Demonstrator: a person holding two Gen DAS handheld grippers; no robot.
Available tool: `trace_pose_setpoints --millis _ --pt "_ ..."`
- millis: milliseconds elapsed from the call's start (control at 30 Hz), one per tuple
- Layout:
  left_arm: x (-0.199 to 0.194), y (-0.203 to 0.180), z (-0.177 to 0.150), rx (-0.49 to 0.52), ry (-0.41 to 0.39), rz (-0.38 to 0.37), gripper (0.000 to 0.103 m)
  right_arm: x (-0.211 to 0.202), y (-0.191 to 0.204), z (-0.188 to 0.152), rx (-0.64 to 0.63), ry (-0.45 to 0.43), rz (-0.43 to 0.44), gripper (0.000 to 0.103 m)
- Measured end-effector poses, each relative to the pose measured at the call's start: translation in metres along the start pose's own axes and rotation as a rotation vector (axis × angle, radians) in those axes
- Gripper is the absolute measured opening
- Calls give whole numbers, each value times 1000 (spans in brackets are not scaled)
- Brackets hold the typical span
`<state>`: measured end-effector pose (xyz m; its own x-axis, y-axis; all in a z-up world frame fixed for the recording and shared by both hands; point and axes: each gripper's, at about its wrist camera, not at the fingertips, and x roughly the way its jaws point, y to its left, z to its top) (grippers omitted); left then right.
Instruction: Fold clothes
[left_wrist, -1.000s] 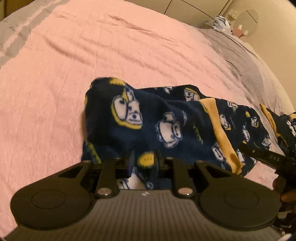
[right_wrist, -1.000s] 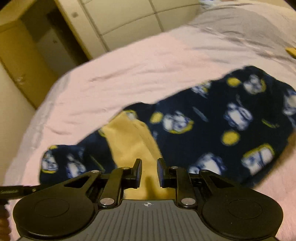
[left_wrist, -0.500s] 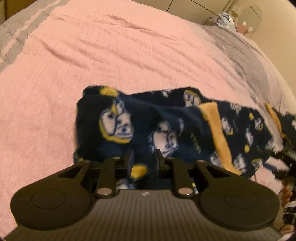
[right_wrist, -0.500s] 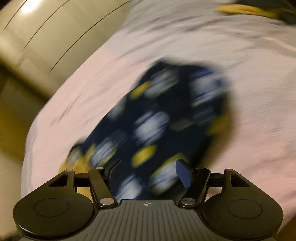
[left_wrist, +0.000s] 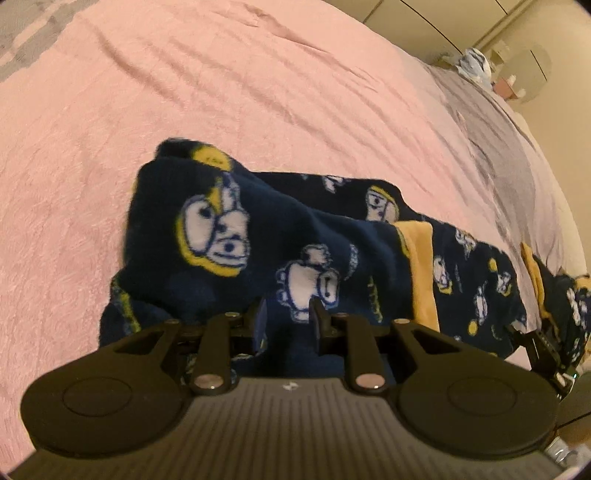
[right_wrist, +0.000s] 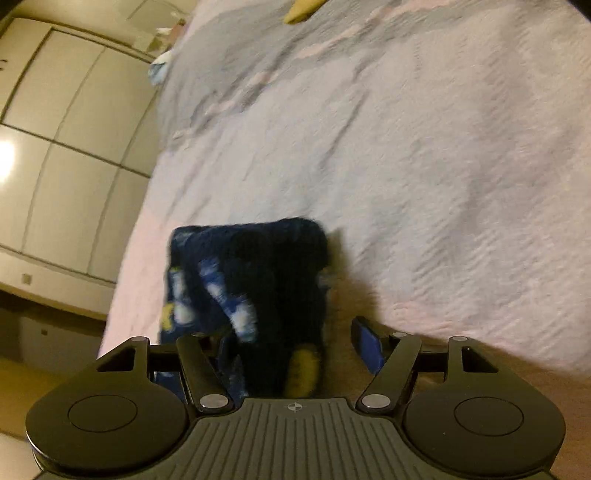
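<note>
On the bed (left_wrist: 258, 110), left claw (left_wrist: 286, 317) pinches the navy cartoon-print fleece garment (left_wrist: 295, 251); right claw (right_wrist: 293, 350) gapes open beside its edge. No legible writing.

Both tools are showing the same build: a ribbed grey body with a small crosshair mark at its front edge, flanked by two black round housings with recessed discs. Behind the fingers of the left gripper (left_wrist: 286, 317), black link arms are pivoting on silver screws. The right gripper (right_wrist: 295, 345) is wearing blue pads (right_wrist: 367, 347) inside its fingers.
</note>
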<state>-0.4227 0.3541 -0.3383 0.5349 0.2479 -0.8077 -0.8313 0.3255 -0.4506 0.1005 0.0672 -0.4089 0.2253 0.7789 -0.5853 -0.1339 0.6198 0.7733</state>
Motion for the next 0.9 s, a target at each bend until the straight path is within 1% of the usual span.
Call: trace_pose_setpoints --millis 67,100,133,167,200,267,300,433,467,500,567,600,633,667,733,767,800,833,867,900 --pt "-2 7 1 -36 -6 -10 19 7 4 -1 -13 31 62 57" --pt "-3 10 1 -56 -9 -17 19 12 5 -2 -34 38 44 48" --pt "-4 14 1 -72 -12 -21 19 17 6 -3 -50 44 24 36" --pt "-7 18 2 -80 -18 -22 19 21 6 -4 -47 45 -6 21" --pt "-10 22 2 -87 -23 -23 19 25 6 -5 -45 46 -35 16" --pt "-16 29 2 -103 -34 -25 19 30 17 -7 -70 38 -98 13" --pt "-19 33 3 -110 -40 -26 19 32 30 -11 -138 29 -146 12" --pt "-31 50 2 -140 -63 -29 19 30 120 -51 -620 -64 -344 10" --pt "-35 55 2 -148 -68 -30 19 27 147 -74 -790 -104 -345 10" --pt "-39 61 1 -159 -72 -31 19 23 175 -102 -963 -140 -318 10" --pt "-47 72 -1 -180 -80 -35 19 11 214 -157 -1201 -168 -208 10" --pt "-51 78 -2 -193 -83 -39 19 5 229 -186 -1294 -162 -125 10" --pt "-54 84 -3 -208 -85 -45 19 -2 241 -217 -1372 -133 -35 11" --pt "-57 89 -5 -222 -85 -50 19 -7 252 -248 -1446 -92 52 12" --pt "-61 99 -10 -251 -83 -58 19 -9 261 -304 -1561 72 175 24" --pt "-62 103 -12 -261 -81 -59 19 -7 258 -323 -1611 140 187 44" --pt "-64 107 -14 -268 -78 -61 19 -5 254 -343 -1660 209 198 61" --pt "-66 111 -15 -276 -75 -63 19 -3 250 -362 -1708 279 210 63" --pt "-68 114 -17 -282 -72 -67 19 -2 246 -377 -1740 335 217 63" --pt "-69 116 -19 -283 -71 -76 19 -6 244 -370 -1706 332 207 63"
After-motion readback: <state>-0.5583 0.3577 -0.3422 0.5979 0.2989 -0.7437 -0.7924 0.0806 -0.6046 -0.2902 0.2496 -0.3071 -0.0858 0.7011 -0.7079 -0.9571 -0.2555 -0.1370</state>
